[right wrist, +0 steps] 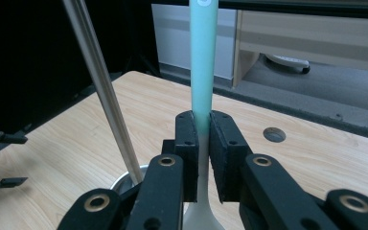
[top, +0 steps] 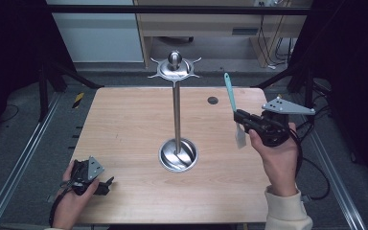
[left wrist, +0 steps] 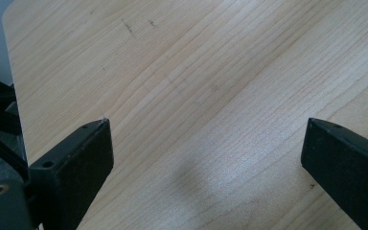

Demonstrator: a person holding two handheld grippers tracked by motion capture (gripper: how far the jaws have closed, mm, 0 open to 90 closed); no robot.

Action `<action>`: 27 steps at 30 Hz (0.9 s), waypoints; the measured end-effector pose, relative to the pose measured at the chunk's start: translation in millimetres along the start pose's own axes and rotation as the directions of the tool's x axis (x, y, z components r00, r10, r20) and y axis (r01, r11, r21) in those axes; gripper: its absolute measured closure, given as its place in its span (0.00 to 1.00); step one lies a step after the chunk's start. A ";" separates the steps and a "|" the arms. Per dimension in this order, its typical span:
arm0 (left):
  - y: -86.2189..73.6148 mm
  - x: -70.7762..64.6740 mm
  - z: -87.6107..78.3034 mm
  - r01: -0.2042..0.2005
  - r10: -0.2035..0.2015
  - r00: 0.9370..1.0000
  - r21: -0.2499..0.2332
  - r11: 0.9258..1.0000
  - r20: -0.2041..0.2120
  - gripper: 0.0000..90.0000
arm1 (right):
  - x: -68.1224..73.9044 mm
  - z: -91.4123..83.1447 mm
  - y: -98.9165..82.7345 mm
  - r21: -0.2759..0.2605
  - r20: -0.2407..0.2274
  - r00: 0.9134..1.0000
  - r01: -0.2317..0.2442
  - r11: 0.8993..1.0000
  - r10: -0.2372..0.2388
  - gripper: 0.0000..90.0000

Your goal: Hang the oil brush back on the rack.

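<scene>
While the left gripper (top: 100,184) rests low at the near left corner of the table (top: 124,120) with its jaws spread wide and empty, the right gripper (top: 243,119) is raised above the table's right side, jaws clamped on a teal-handled spatula (top: 230,93), handle up, well right of the steel rack (top: 176,110).

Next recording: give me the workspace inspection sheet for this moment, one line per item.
Surface: wooden table, round dark hole near far edge.
Job's things: metal hook stand upright mid-table, hooks bare; teal-handled spatula held above the table.
Clutter: nothing seen.
Grippers: left gripper open, low at near-left corner; right gripper shut on the spatula's handle.
Cables: gripper cable trails right.
Surroundings: dark frame, wooden furniture behind.
</scene>
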State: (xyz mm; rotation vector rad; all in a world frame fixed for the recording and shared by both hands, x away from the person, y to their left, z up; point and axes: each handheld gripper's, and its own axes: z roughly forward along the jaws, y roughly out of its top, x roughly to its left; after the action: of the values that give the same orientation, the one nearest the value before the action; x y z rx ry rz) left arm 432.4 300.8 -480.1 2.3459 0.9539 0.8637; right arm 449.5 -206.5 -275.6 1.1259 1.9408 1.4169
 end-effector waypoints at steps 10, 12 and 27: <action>0.1 0.1 0.2 0.000 0.000 1.000 0.000 1.000 0.000 0.04 | 1.5 -3.9 1.8 -0.024 -0.037 0.999 0.000 1.000 -0.001 0.92; 0.0 0.2 0.2 0.000 0.000 1.000 -0.001 1.000 0.000 0.04 | 2.7 -5.6 2.7 -0.031 -0.049 0.999 0.001 1.000 -0.002 0.92; 0.1 0.4 -0.2 0.000 0.000 1.000 -0.002 1.000 -0.001 0.04 | 17.6 -13.8 10.7 -0.065 -0.103 0.994 0.039 0.997 -0.045 0.92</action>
State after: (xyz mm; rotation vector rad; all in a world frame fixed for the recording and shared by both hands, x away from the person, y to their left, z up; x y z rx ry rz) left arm 432.6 301.0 -479.7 2.3437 0.9529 0.8661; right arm 432.9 -197.9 -259.3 0.9948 1.9640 1.5311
